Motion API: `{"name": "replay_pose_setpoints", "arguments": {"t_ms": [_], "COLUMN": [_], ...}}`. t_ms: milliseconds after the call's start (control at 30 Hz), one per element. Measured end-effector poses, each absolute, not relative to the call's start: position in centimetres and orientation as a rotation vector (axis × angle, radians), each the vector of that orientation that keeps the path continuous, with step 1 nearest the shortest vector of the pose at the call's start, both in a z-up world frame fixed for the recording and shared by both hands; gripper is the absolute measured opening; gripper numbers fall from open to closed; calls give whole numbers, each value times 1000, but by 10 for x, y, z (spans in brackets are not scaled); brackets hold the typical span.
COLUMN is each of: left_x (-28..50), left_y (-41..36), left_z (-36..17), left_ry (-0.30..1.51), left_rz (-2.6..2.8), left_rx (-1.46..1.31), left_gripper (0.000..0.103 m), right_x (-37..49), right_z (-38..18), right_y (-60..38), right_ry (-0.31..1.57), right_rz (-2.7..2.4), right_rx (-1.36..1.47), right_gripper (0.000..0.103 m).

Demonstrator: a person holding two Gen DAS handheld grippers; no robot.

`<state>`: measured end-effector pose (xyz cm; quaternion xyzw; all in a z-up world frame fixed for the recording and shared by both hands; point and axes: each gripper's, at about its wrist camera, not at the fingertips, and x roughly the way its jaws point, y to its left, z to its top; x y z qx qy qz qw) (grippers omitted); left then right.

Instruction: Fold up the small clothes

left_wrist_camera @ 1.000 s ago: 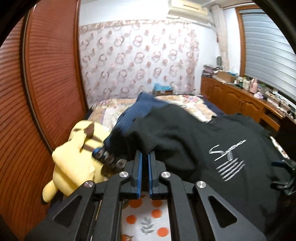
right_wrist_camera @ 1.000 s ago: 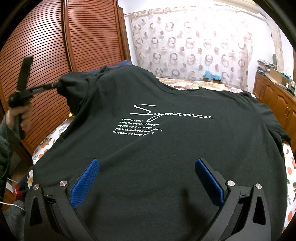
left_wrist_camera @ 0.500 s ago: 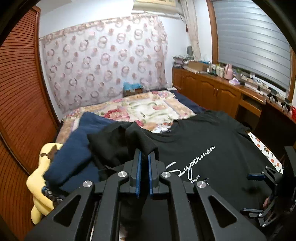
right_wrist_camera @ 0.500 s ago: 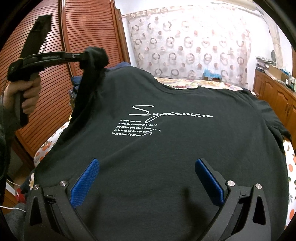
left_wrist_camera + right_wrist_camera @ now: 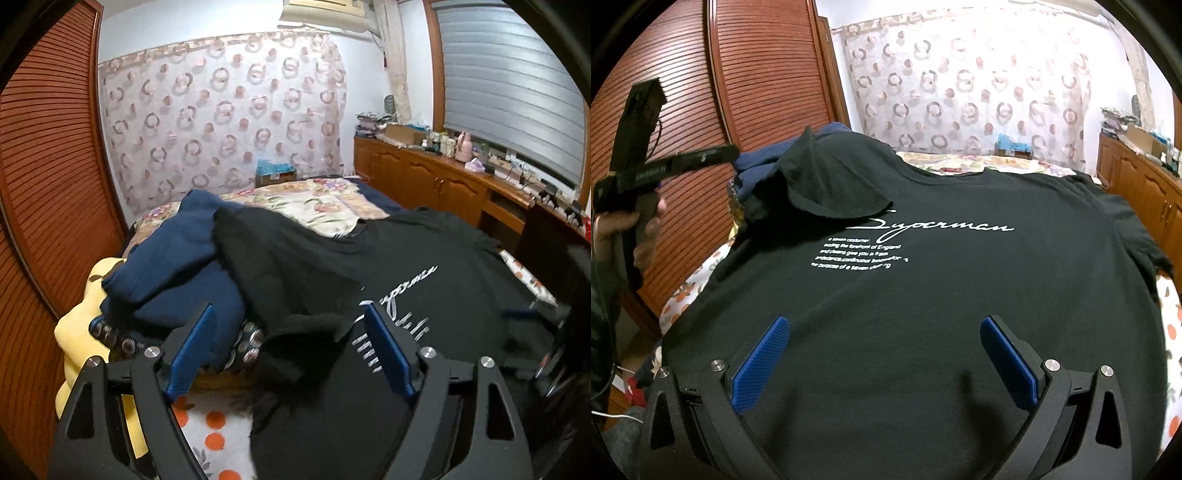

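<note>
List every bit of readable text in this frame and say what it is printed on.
"Superman": white script across the chest of the black T-shirt, its first letter partly under the folded-over sleeve.
Small white block of four or five lines below the script: mostly too blurred; "England" and "give you a" can be made out.
Pale marking on the left tool, seen in the right wrist view: too small to read.
No other text is readable.

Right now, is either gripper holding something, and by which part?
Nothing is held. The left gripper is opening, the sleeve released; the right gripper is open.
</note>
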<state>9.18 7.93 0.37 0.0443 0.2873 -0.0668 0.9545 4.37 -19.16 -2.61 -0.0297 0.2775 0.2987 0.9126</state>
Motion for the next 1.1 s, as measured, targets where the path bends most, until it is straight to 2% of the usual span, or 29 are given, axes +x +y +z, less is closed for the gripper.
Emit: {"name": "replay_pose_setpoints", "arguments": {"t_ms": [367, 767, 1100], "left_x": [93, 86, 79], "left_y": [72, 87, 65], "left_z": [-21, -59, -50], "left_ry": [618, 695, 669], "left_rz": [-153, -111, -158], "left_rx": [70, 3, -12], "left_gripper": [83, 78, 78], "right_x": [68, 100, 125], "right_z": [30, 13, 22], "right_y": [-172, -168, -229], "right_ry": [438, 489, 532], "right_rz": [589, 600, 471], "right_rx": [-155, -147, -158], "right_gripper": [103, 103, 103]}}
